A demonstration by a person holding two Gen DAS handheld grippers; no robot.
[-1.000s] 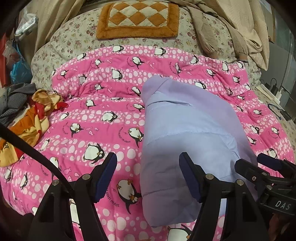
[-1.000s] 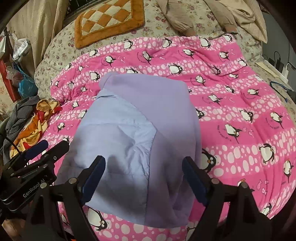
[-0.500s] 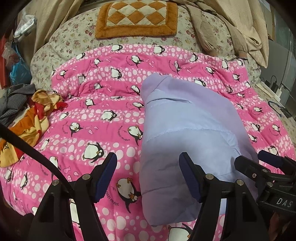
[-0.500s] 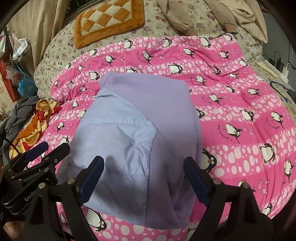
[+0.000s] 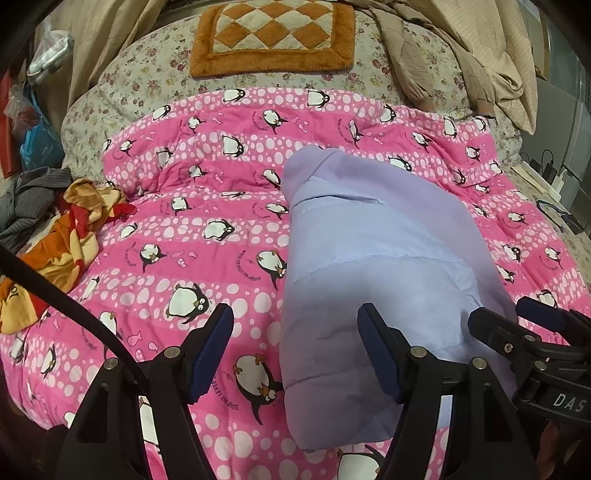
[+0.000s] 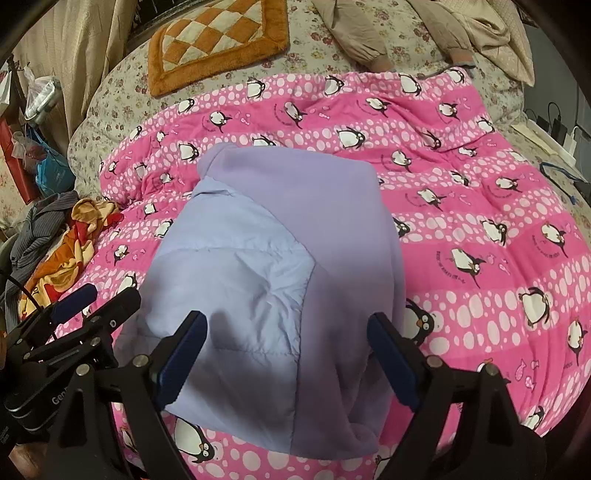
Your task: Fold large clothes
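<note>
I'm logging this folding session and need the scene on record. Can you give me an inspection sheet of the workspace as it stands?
Surface: pink penguin quilt spread over a floral bedspread.
Job's things: lavender padded jacket lying folded in a compact bundle on the quilt.
Clutter: orange checkered mat at the far end; beige garments at far right; orange-yellow cloth and grey striped garment at left.
Grippers: left claw open, empty, over the jacket's left edge; right claw open, empty, above the jacket's near end.
Cables: black cable crossing the left view; chargers and a power strip at right.
Surroundings: plastic bags beside the bed at left.
</note>
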